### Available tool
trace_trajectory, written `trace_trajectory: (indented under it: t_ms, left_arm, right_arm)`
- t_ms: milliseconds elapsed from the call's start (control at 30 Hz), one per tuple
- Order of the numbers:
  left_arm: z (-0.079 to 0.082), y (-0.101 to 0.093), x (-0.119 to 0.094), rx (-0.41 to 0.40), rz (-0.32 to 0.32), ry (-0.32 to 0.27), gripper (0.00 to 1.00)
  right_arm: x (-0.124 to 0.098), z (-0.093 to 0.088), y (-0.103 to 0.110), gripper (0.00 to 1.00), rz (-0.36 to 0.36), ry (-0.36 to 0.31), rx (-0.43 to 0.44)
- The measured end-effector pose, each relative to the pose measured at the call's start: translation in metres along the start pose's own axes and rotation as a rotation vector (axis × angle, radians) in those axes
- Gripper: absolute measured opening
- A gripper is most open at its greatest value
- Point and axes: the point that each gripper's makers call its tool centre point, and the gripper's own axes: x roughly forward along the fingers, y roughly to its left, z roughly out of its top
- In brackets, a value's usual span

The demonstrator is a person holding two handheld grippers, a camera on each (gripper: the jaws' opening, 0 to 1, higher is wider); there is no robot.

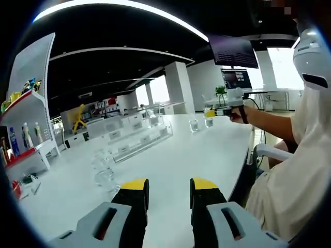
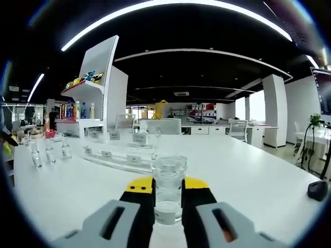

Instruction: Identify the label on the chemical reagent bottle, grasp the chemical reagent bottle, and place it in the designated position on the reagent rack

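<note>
In the right gripper view, the right tongs (image 2: 168,199) were closed on a clear glass reagent bottle (image 2: 168,188), held upright between the yellow-tipped jaws above the white table (image 2: 248,175). Beyond it a clear reagent rack (image 2: 121,152) with small labels lay across the table, and three more small bottles (image 2: 49,153) stood at the far left.

In the left gripper view, the left tongs (image 1: 168,199) stood open with nothing between the jaws, low over the table. A clear bottle (image 1: 105,170) stood just to their left. At the far right, a person's hand (image 1: 239,114) held the other gripper.
</note>
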Motion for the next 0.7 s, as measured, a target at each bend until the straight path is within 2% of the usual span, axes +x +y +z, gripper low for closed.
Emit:
trace_trajectory:
  t_ms: [367,700]
  left_arm:
    - [-0.001,-0.001,0.000,0.000,-0.007,0.002,0.32]
    - [-0.001,-0.001,-0.002,-0.001,-0.007,0.000,0.32]
  right_arm:
    - [-0.003,0.021,0.017,0.18,0.038,-0.025,-0.025]
    - [-0.005,0.037,0.040,0.18,0.106,-0.044,-0.062]
